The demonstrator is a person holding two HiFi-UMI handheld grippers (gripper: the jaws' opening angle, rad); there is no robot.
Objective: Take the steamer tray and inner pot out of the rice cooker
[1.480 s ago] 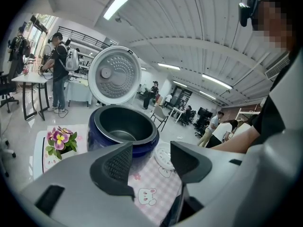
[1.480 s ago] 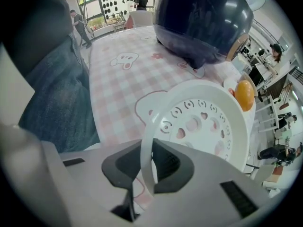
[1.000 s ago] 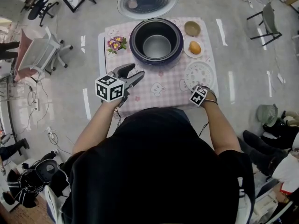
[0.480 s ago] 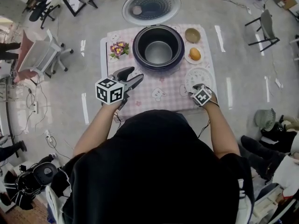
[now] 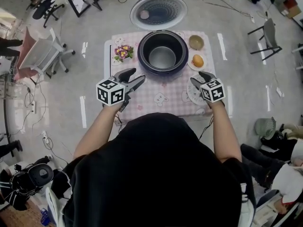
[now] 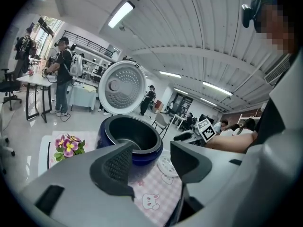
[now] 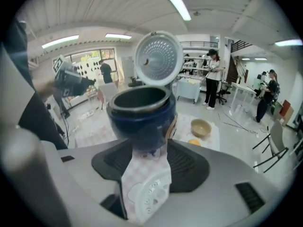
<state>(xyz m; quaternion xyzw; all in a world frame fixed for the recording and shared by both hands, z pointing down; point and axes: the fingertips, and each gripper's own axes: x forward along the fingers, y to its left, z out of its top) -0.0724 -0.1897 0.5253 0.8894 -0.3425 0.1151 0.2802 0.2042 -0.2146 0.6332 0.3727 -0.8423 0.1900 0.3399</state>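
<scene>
Steamer tray (image 5: 193, 95) lies flat beneath the right tool (image 5: 198, 78), whose empty jaws have just been opening.

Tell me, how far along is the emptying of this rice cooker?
About halfway, it seems. Done: the white steamer tray lies on the checked cloth beside the rice cooker. In hand: nothing; the right gripper has jaws that have just been opening above that tray, with nothing between them, and the left gripper hovers open and empty. Left: the inner pot sits inside the cooker, not yet lifted out.
</scene>
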